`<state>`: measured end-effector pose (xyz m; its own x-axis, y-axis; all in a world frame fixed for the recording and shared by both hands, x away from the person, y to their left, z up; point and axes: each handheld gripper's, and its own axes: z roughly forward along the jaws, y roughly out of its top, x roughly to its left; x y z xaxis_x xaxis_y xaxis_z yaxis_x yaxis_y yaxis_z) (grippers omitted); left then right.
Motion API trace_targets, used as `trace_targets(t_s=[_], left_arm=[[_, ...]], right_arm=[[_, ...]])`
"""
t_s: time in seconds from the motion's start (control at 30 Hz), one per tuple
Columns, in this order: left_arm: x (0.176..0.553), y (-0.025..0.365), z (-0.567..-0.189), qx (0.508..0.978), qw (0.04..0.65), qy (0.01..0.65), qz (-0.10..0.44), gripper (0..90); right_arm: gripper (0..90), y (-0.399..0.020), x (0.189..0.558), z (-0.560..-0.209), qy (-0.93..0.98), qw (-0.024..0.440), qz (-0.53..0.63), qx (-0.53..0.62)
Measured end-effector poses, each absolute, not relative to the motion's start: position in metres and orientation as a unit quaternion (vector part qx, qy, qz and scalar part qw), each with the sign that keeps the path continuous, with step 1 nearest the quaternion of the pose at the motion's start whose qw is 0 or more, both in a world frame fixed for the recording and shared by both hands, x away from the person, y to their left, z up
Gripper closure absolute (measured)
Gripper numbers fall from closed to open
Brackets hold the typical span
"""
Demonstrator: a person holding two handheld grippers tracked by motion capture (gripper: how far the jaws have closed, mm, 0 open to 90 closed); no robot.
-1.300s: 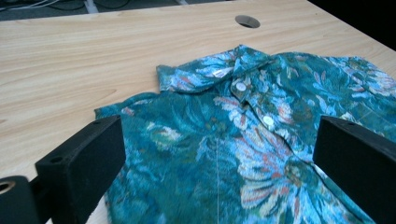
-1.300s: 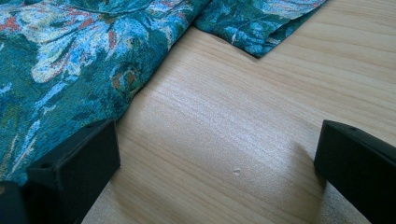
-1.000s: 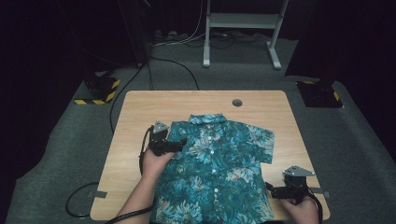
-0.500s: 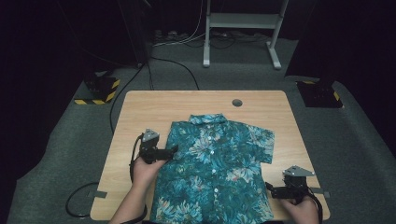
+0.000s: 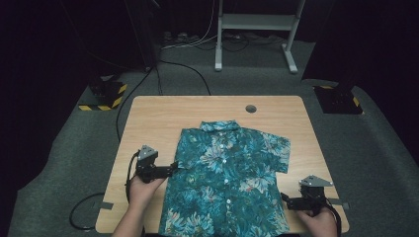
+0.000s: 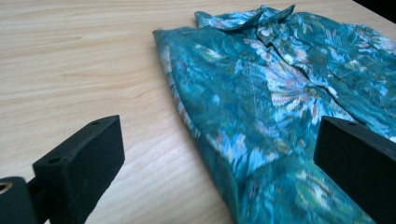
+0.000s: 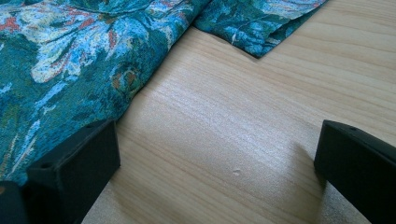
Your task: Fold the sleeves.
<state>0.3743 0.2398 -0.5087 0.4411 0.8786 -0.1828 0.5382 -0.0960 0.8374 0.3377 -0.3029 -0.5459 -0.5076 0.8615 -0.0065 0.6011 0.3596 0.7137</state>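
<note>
Grey carpet surrounds a light wooden table, with black cables trailing across the floor and the white metal legs of a stand seen beyond the far edge. A round dark grommet hole is set into the tabletop near that far edge. A teal short-sleeved shirt with a blue, white and orange floral print is laid flat on the wood, buttoned down the front, its collar toward the far edge and its hem at the near edge.

The left gripper is held by the person's left hand beside the shirt's left side, its tips seen just at the edge of the cloth. In the left gripper view its two black jaws are spread wide apart, one over bare wood and the other over the printed fabric, with nothing gripped between them; the shirt's folded side edge runs up between them toward the collar.

The right gripper is held by the right hand near the table's near right corner, beside the shirt's lower right side. In the right gripper view its jaws are likewise spread wide and hold nothing; one jaw lies at the edge of the cloth, the other over bare wood, and the end of a sleeve is seen farther off on the tabletop.
</note>
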Motion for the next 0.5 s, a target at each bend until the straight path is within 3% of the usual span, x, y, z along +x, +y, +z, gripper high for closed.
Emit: trace_targets(t_s=[0.5], left_arm=[[0.340,0.257,-0.523,0.716,0.450,0.501,0.184,2.4]], right_arm=[[0.0,-0.303,0.338,-0.546,0.801,0.195,0.335,0.456]])
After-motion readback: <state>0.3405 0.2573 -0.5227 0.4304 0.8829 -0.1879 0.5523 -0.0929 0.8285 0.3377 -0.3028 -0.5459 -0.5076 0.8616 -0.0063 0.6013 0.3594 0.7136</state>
